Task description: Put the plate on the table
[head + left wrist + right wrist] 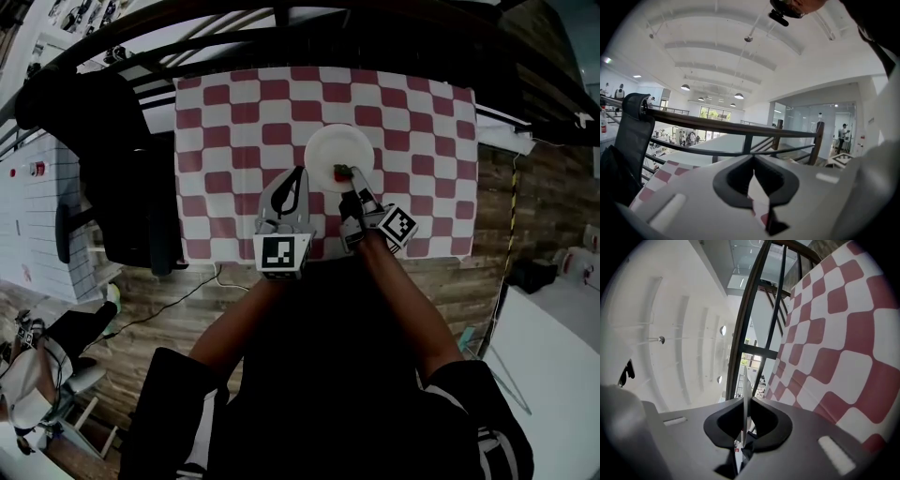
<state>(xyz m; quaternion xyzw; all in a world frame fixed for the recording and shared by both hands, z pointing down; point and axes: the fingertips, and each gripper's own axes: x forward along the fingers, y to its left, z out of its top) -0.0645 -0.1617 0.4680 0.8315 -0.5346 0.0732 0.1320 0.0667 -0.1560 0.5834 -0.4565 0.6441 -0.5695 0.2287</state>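
While the right gripper (351,186) pinches the near rim of the plate (333,148), the rest of the disc reaches away from the person, over the middle of the table (234,141).

- Right gripper view: jaws narrow, closed on the plate (746,385), which shows edge-on as a thin white line running straight out between them. Gripper (744,427) is rolled on its side, so the checked cloth fills the right of that view.
- Plate face roughly parallel to the cloth. Looks slightly clear of it in the right gripper view; can't tell contact for sure.
- Round plate, so no long axis. What matters is the rim-only hold, with all the weight beyond the jaws.
- Small red-and-green thing (342,172) on the plate, just beside the right jaws. Too small to name. Likely to slide if the plate tips.
- Left gripper (302,172) lies just left of the plate's near rim, apart from it. Left gripper view: its tips (753,161) meet, with nothing between and only cloth seen through the gap behind them.
- Right hand is the working one. Judged next move: lower flat, far edge kept level, then release.

Surface: red-and-white checked cloth, flat, no other items on it.
Room: dark railing (281,19) beyond the far edge, dark chair (122,169) at the left side, wooden floor (169,291) below.
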